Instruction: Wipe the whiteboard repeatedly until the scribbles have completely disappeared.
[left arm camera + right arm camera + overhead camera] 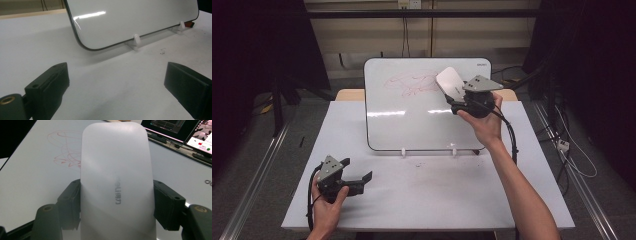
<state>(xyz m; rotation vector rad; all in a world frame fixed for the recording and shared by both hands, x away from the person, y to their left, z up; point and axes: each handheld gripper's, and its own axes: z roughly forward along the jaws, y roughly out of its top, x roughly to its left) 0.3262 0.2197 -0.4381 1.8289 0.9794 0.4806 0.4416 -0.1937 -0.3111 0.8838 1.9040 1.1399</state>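
Observation:
A white board [412,120] leans on two small white clips [404,151] at the back of the table, with a red scribble [409,84] near its top. My right gripper [456,96] is up at the board's upper right, shut on a white oblong eraser [448,81] whose end lies beside the scribble. In the right gripper view the eraser [116,175] sits squeezed between both black pads, with the scribble [65,152] to its left. My left gripper [357,169] rests open on the table at the front left, jaws wide apart [117,70] and nothing between them, facing the board's lower corner [87,45].
The white table [437,190] stretches in front of the board, with a few small specks [162,51] near the clips. A small red thing [191,24] lies by the far clip. Lit screens [175,127] stand beyond the board. Cables [572,155] trail on the floor at right.

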